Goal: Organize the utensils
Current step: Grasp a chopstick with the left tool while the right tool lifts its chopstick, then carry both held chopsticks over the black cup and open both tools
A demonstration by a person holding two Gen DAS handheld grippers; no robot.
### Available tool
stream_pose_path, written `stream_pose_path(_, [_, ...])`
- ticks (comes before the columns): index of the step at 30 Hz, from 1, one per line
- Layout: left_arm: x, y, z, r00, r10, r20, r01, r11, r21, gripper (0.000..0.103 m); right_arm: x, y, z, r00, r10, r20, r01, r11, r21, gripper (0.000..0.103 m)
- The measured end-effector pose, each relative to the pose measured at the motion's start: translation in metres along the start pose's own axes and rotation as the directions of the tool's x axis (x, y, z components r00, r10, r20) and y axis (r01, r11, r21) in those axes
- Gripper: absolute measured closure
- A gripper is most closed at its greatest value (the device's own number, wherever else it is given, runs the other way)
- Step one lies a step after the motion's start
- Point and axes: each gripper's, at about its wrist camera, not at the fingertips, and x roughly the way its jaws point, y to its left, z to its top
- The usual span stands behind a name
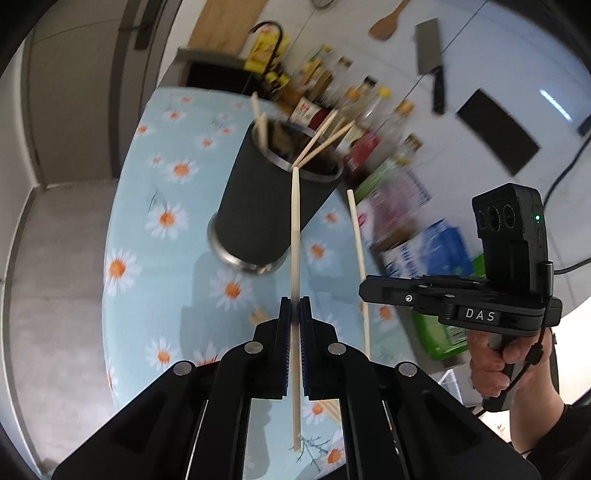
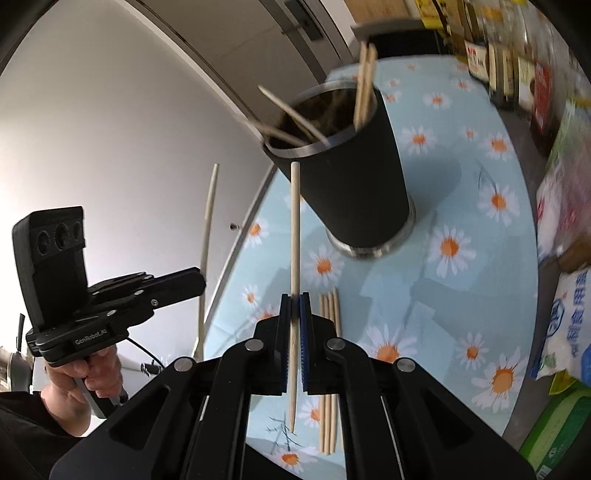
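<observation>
My left gripper [image 1: 295, 306] is shut on a pale wooden chopstick [image 1: 295, 229], which points toward the holder and stops just short of its rim. The black cylindrical holder [image 1: 273, 199] has a steel rim and stands on the daisy tablecloth with several chopsticks leaning in it. In the right wrist view my right gripper [image 2: 294, 302] is shut on a second chopstick [image 2: 294, 229], its tip near the holder [image 2: 351, 177]. Each gripper shows in the other's view: the right gripper [image 1: 364, 291] with its chopstick [image 1: 356, 254], the left gripper [image 2: 203, 282] with its chopstick [image 2: 208, 229]. Several loose chopsticks [image 2: 328, 369] lie on the cloth.
Sauce bottles [image 1: 332, 99] and food packets [image 1: 428, 251] crowd the table behind and beside the holder. A cleaver [image 1: 430, 55] and a wooden spatula [image 1: 386, 24] hang on the wall. The table's rounded edge [image 2: 236, 243] drops off beside a white door. A person's hands hold both handles.
</observation>
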Motion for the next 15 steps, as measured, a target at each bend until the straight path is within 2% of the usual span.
stream_pose_path(6, [-0.013, -0.006, 0.03, 0.994, -0.044, 0.095, 0.038, 0.997, 0.064, 0.099, -0.028, 0.018, 0.027, 0.991, 0.004, 0.134, 0.004, 0.998, -0.066, 0.097])
stream_pose_path(10, [-0.024, -0.012, 0.061, 0.975, -0.09, 0.205, 0.069, 0.992, 0.104, 0.099, -0.048, 0.027, 0.051, 0.968, 0.006, 0.252, 0.017, 0.996, -0.09, 0.097])
stream_pose_path(12, [-0.032, -0.018, 0.076, 0.955, -0.109, 0.277, 0.069, 0.986, 0.149, 0.099, -0.06, 0.031, 0.066, 0.942, 0.011, 0.335, 0.027, 0.994, -0.109, 0.097])
stream_pose_path(13, [-0.037, -0.022, 0.085, 0.938, -0.121, 0.325, 0.066, 0.982, 0.175, 0.099, -0.065, 0.031, 0.072, 0.931, 0.011, 0.365, 0.032, 0.993, -0.113, 0.097])
stream_pose_path(15, [-0.043, -0.026, 0.098, 0.9, -0.15, 0.409, 0.068, 0.976, 0.208, 0.099, -0.074, 0.031, 0.085, 0.896, 0.013, 0.445, 0.044, 0.992, -0.118, 0.097])
